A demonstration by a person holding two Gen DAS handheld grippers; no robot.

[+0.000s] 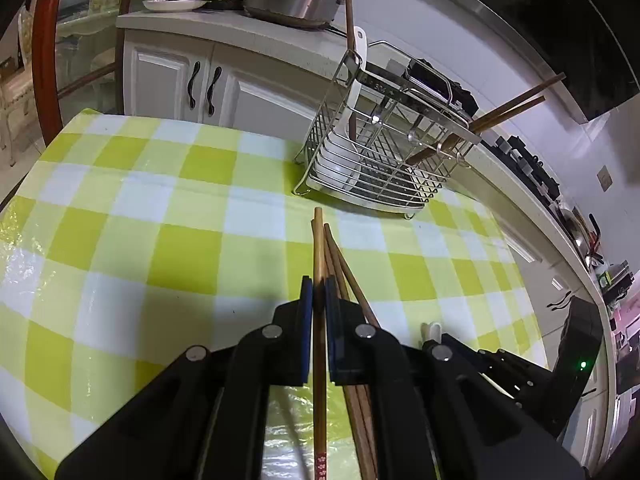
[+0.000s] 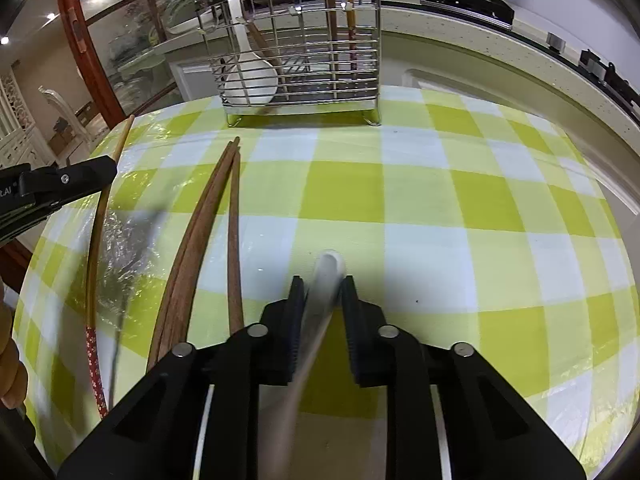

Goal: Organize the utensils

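Chopsticks and spoons are being sorted into a wire utensil rack (image 2: 298,46) that stands at the far side of the checked surface (image 2: 440,200). The left gripper (image 1: 319,300) has its fingers pressed together on a single pale chopstick (image 1: 319,248), which runs straight out between the pads and points toward the rack. Three darker chopsticks (image 2: 208,216) lie loose on the cloth just beside it, fanned at their far tips. The right gripper (image 2: 322,296) has its fingers drawn in around the handle of a white spoon (image 2: 329,266); the handle is motion-blurred, and whether the pads press firmly on it cannot be told. Already in the rack are a white ceramic spoon (image 2: 250,74) in the left compartment and several upright chopsticks (image 2: 340,20) on the right.

Risks from here, as a judgement: the smooth glazed spoon handle is held near its end and could pivot or slip out of the right fingers as it is lifted, especially if the grip is only partial. The lone chopstick is pinched well back from its tip, so it may swing and miss the gap between the rack's wires, or nudge the light rack along the glossy plastic cover. The two grippers work close together and could collide on the way in.
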